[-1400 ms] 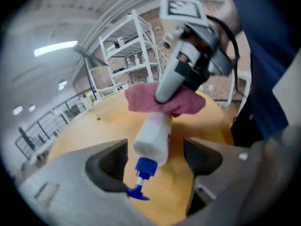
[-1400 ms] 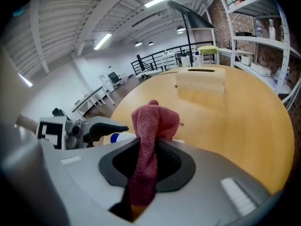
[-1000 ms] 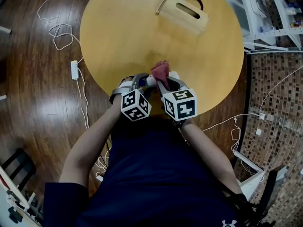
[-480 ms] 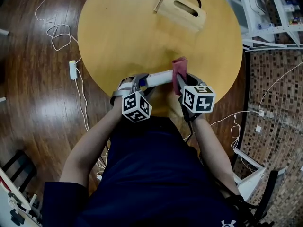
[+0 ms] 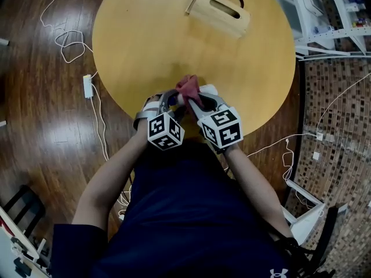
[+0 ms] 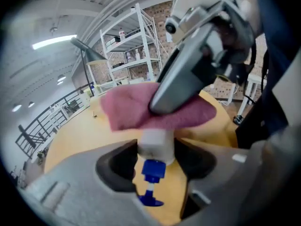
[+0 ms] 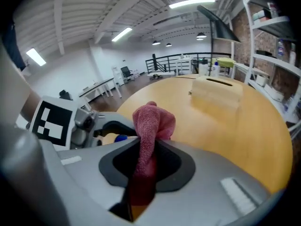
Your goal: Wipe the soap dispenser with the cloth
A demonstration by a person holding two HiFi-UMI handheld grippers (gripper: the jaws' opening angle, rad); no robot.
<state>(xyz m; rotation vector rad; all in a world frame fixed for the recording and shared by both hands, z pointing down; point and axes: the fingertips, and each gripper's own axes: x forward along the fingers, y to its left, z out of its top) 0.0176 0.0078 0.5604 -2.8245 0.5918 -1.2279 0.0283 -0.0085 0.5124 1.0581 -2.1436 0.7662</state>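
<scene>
My left gripper (image 5: 172, 99) is shut on the soap dispenser (image 6: 155, 142), a white bottle with a blue pump (image 6: 151, 187), and holds it lying level over the near edge of the round wooden table (image 5: 145, 45). My right gripper (image 5: 197, 100) is shut on a pink cloth (image 5: 188, 87) and presses it on the bottle close to the left jaws. In the left gripper view the cloth (image 6: 141, 109) drapes over the bottle under the right gripper (image 6: 197, 65). In the right gripper view the cloth (image 7: 149, 126) stands bunched between the jaws. Only the bottle's right end (image 5: 210, 89) shows from above.
A wooden box (image 5: 219, 11) with a slot lies at the table's far side, a black object behind it. White cables and a power strip (image 5: 88, 86) lie on the dark floor at left. White shelving (image 5: 330, 16) stands at the right.
The right gripper slid the cloth out to the right along the bottle, then came back left next to the left gripper. The left gripper held still.
</scene>
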